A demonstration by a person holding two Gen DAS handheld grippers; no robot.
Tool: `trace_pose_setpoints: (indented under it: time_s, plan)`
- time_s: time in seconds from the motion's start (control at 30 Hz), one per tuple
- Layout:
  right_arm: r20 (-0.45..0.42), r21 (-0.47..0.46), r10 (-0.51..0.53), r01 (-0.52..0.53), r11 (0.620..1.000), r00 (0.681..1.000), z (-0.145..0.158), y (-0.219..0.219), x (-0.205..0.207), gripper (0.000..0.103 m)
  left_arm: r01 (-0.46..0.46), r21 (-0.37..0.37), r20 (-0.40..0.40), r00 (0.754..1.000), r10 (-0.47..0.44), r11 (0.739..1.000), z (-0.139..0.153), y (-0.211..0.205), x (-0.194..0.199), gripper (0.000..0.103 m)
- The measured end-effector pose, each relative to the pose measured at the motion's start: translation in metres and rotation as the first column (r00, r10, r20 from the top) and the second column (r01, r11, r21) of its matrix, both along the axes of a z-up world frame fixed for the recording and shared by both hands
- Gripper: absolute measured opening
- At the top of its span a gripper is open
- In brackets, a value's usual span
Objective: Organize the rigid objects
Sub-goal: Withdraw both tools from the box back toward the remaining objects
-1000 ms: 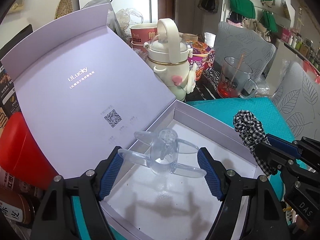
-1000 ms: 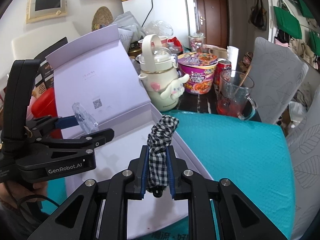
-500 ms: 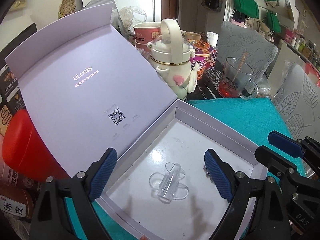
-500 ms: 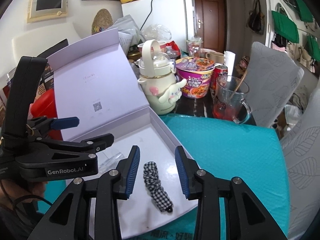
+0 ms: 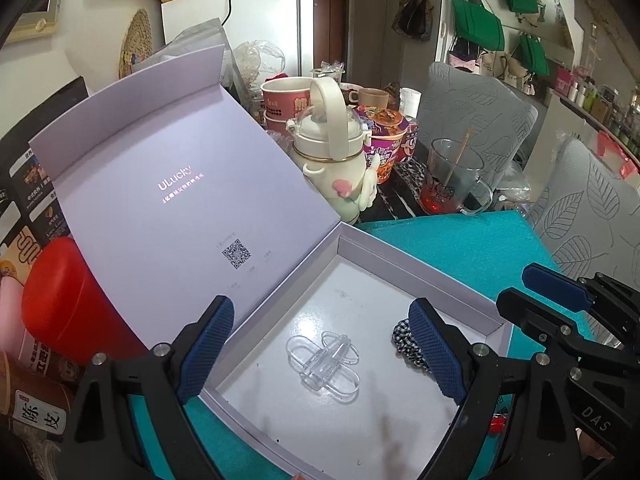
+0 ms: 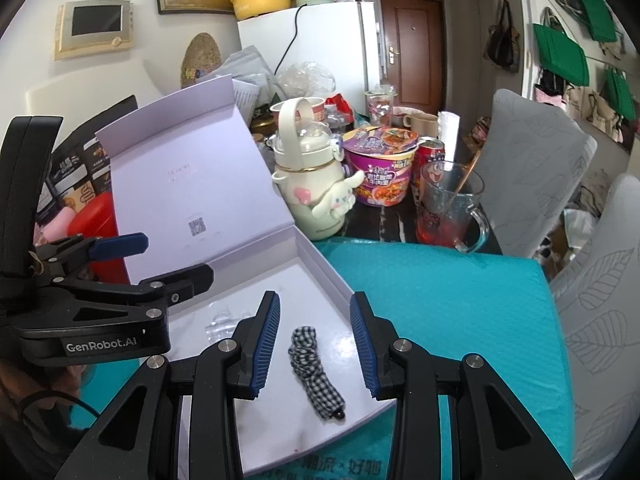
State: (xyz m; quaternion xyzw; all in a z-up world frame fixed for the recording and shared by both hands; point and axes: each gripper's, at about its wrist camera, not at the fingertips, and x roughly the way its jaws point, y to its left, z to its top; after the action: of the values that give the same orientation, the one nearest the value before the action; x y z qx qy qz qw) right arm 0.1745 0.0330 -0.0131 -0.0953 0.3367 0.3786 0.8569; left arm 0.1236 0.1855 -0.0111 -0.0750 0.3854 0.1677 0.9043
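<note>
An open lilac box point(image 5: 400, 250) lies on a teal mat, its lid point(image 5: 180, 208) leaning back to the left. A clear plastic hair clip point(image 5: 322, 362) rests on the box's white floor. My left gripper point(image 5: 320, 320) hovers above it, open wide and touching nothing. A black-and-white checked hair tie point(image 6: 314, 372) lies in the box's near right part. My right gripper point(image 6: 316, 304) stands open above the tie, pads apart from it. The right wrist view shows the left gripper point(image 6: 172, 258) over the box, with the clip point(image 6: 224, 320) faint below.
Behind the box stand a cream bottle with a plush dog point(image 6: 316, 184), a purple noodle cup point(image 6: 380, 172), a red can and a glass mug point(image 6: 448, 208) with red liquid. A red container point(image 5: 64, 300) sits left of the lid. Teal mat point(image 6: 440, 300) spreads right; grey chairs beyond.
The left gripper opened, the clear clip dropped onto the box floor, and the gripper rose. The right gripper opened and the checked hair tie fell into the box.
</note>
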Motion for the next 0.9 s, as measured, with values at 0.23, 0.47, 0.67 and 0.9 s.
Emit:
trace_pose_setpoints:
  time_s: [0.23,0.47,0.67,0.9]
  plan:
    - [0.041,0.022,-0.029,0.028,0.999,0.999,0.017,-0.015,-0.012,0.036,0.052,0.015,0.054,0.997,-0.053,0.999,0.017,-0.018,-0.011,0.09]
    - [0.062,0.012,-0.097,0.096,0.995,0.993,0.026,-0.039,-0.022,0.036,0.134,0.034,0.101,0.986,-0.136,0.99,0.026,-0.046,-0.02,0.09]
    - [0.079,0.018,-0.168,0.167,0.986,0.983,0.035,-0.069,-0.034,0.036,0.203,0.041,0.116,0.972,-0.207,0.978,0.03,-0.071,-0.023,0.09]
    - [0.115,-0.008,-0.236,0.239,0.971,0.965,0.044,-0.101,-0.053,0.036,0.285,0.037,0.148,0.946,-0.287,0.958,0.037,-0.099,-0.033,0.09]
